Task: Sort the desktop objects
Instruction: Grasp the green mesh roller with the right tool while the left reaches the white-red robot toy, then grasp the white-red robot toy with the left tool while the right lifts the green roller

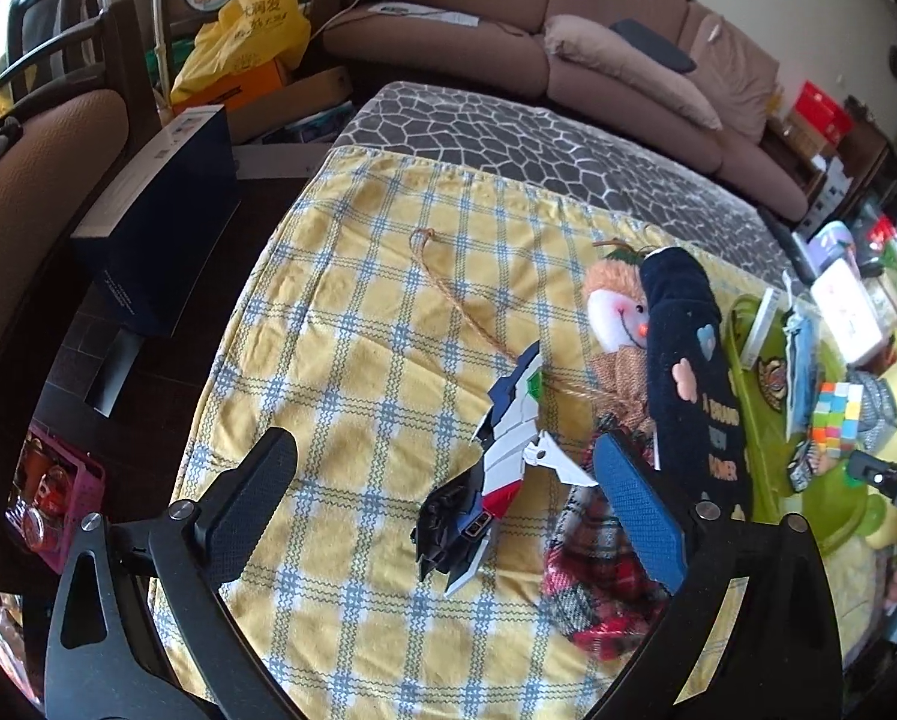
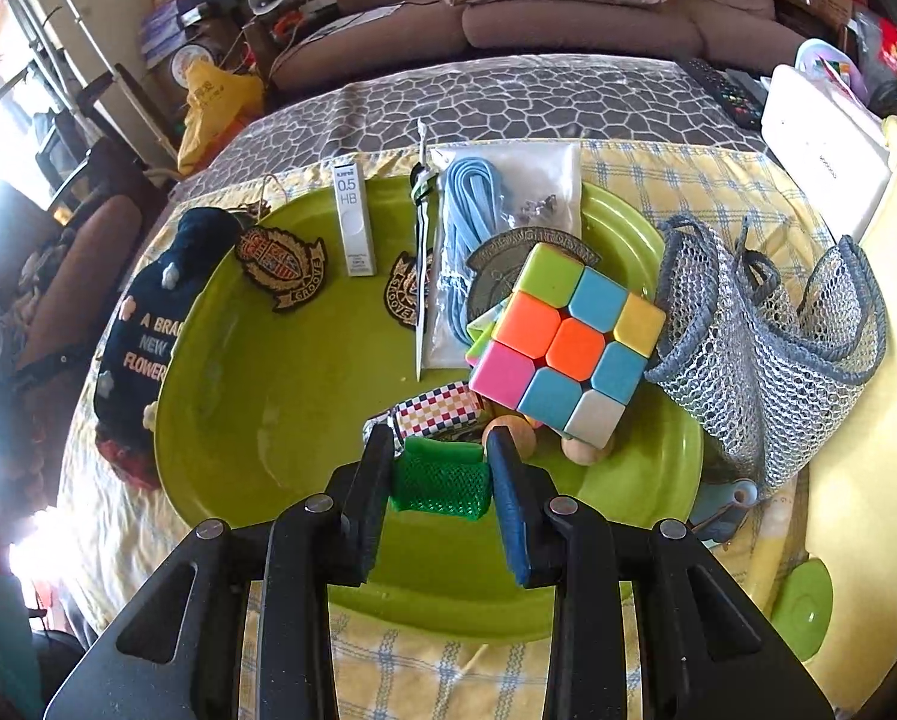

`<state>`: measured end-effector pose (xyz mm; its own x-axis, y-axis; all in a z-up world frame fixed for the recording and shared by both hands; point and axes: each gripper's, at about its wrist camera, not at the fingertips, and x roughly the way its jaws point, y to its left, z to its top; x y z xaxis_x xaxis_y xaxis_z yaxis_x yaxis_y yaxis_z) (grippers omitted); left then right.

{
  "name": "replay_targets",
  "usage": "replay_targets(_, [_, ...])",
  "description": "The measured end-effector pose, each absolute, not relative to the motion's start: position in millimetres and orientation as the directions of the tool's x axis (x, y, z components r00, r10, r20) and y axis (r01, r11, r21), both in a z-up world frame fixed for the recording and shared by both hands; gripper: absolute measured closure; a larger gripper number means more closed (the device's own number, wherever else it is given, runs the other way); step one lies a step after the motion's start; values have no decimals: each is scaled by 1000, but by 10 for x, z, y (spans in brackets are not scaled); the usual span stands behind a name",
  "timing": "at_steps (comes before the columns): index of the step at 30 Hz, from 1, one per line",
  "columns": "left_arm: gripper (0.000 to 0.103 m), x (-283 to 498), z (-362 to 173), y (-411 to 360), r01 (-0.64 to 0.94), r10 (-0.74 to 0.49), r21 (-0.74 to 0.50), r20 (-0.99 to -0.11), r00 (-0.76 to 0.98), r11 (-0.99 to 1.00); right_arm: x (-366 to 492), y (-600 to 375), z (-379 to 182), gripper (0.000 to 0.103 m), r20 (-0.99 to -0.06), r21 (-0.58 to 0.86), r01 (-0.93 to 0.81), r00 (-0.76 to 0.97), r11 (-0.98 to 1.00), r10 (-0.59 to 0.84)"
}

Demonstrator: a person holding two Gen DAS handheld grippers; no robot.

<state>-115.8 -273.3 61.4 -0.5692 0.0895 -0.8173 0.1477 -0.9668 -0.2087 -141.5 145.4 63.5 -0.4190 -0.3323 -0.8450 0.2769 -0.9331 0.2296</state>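
In the left wrist view my left gripper (image 1: 442,480) is open above a white, blue and black robot model part (image 1: 487,480) lying on the yellow checked cloth (image 1: 352,324); the part lies between the fingers. A snowman doll (image 1: 613,324) and a dark sock (image 1: 688,372) lie to its right. In the right wrist view my right gripper (image 2: 439,480) is shut on a green mesh piece (image 2: 439,483) over the green tray (image 2: 280,396). The tray holds a colourful cube (image 2: 565,336), a lead case (image 2: 355,222), patches (image 2: 277,264) and a blue cable bag (image 2: 490,222).
A grey mesh pouch (image 2: 766,324) lies at the tray's right edge, a white box (image 2: 820,150) behind it. A dark box (image 1: 154,222) stands left of the table. A sofa (image 1: 568,18) is behind. The cloth's left edge drops off near a chair (image 1: 28,192).
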Motion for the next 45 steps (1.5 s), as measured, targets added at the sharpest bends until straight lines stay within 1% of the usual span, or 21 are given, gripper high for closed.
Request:
replay_targets(4, [7,-1125,662,-2628,57,124,-188,-819,-560,-981,-1408,1465,686,71,-833,247,279,-428,-928,-351])
replay_targets(7, [8,-1130,548,-2542,13,110,-138,-844,-525,-990,-1406,1457,705,71,-832,245,282,-430,-928,-351])
replay_targets(8, [9,-1136,494,-2528,9,98,-119,-852,-514,-993,-1405,1451,708,71,-831,245,284,-430,-927,-351])
replay_targets(10, [18,-1169,377,-2522,17,62,-81,-868,-492,-997,-1400,1446,711,71,-831,244,286,-431,-927,-351])
replay_targets(12, [30,-1205,266,-2557,33,42,-65,-878,-478,-997,-1397,1452,722,71,-829,246,285,-434,-927,-353])
replay_targets(13, [31,-1226,222,-2575,48,38,-68,-880,-473,-997,-1392,1459,726,71,-827,248,284,-435,-926,-355])
replay_targets(16, [33,-1292,125,-2596,79,38,-84,-884,-467,-993,-1391,1487,745,70,-821,260,278,-440,-925,-364])
replay_targets(20, [33,-1376,58,-2473,54,-23,-5,-872,-489,-999,-1384,1499,758,70,-819,262,274,-445,-925,-364])
replay_targets(22, [34,-1405,39,-2427,47,-37,16,-863,-504,-999,-1383,1497,761,70,-819,260,279,-443,-924,-364])
replay_targets(23, [41,-1414,43,-2416,44,-29,7,-859,-511,-999,-1381,1493,762,70,-820,258,281,-442,-924,-364])
replay_targets(24, [51,-1421,52,-2402,41,-20,-1,-855,-517,-999,-1379,1489,763,70,-820,257,283,-441,-924,-364])
replay_targets(25, [57,-1428,63,-2390,40,-20,-1,-853,-521,-999,-1377,1490,765,70,-820,256,285,-442,-924,-364])
replay_targets(26, [72,-1430,74,-2376,41,-21,0,-853,-522,-999,-1379,1490,770,70,-819,256,287,-443,-923,-364])
replay_targets(27, [75,-1429,86,-2365,42,-17,-6,-853,-521,-999,-1378,1490,781,70,-817,255,289,-446,-923,-365])
replay_targets(28, [75,-1429,93,-2365,44,-5,-21,-856,-518,-999,-1380,1496,793,70,-814,255,291,-450,-922,-367])
replay_targets(30, [81,-1416,114,-2393,61,22,-62,-858,-514,-996,-1372,1510,839,70,-805,258,293,-462,-921,-373])
replay_targets(33, [81,-1362,223,-2499,110,71,-151,-845,-531,-982,-1347,1549,942,70,-783,263,293,-492,-919,-381])
replay_targets(35, [81,-1307,352,-2564,129,106,-213,-821,-561,-969,-1320,1583,1034,70,-763,268,293,-517,-918,-388])
replay_targets(37, [81,-1240,530,-2582,130,122,-247,-792,-599,-960,-1292,1633,1138,70,-742,273,289,-543,-917,-392])
replay_targets(41, [81,-1084,941,-2509,92,163,-302,-718,-677,-949,-1193,1798,1441,70,-687,279,276,-612,-920,-392])
replay_targets(45, [81,-941,1267,-2249,5,230,-337,-653,-721,-941,-1065,2090,1754,70,-639,277,231,-681,-933,-358])
